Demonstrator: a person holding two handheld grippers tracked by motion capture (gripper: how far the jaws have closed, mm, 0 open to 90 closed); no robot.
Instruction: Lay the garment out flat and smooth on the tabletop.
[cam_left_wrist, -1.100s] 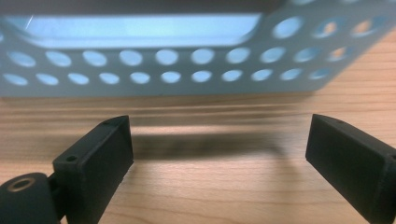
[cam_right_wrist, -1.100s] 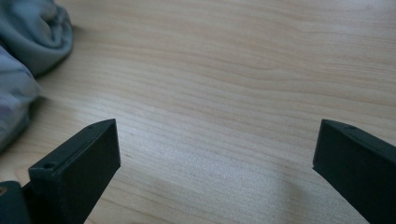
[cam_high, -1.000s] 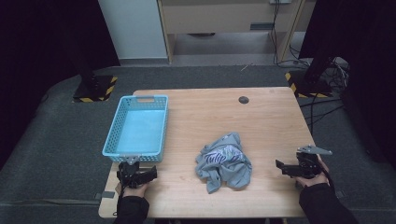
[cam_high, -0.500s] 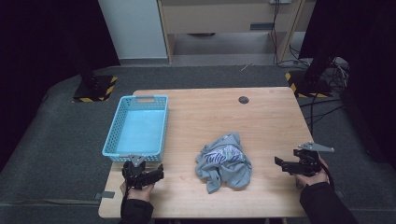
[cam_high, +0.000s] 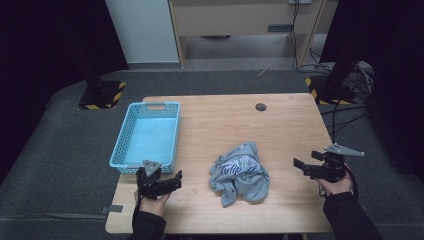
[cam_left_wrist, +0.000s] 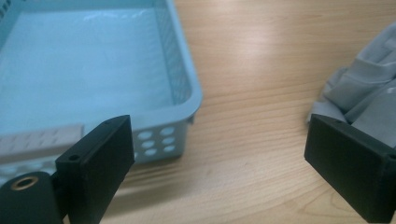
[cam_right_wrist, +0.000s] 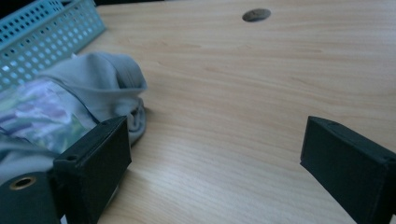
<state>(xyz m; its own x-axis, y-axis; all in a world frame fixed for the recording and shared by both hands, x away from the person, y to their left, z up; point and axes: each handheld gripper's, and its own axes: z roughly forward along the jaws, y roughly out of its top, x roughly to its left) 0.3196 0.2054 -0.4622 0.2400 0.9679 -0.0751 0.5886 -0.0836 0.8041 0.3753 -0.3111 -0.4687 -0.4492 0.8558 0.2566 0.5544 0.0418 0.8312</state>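
Both grippers, left gripper (cam_high: 176, 178) and right gripper (cam_high: 299, 166), gape empty; pinch the crumpled grey T-shirt (cam_high: 241, 172) at opposite edges.

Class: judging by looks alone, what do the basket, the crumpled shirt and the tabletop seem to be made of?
Basket: probably moulded plastic, pale blue, with a smooth rim and perforated walls. Shirt: soft grey knit fabric, likely cotton, with limp folds and a printed front. Table: wood or wood-look laminate, showing grain lines and a slight sheen.
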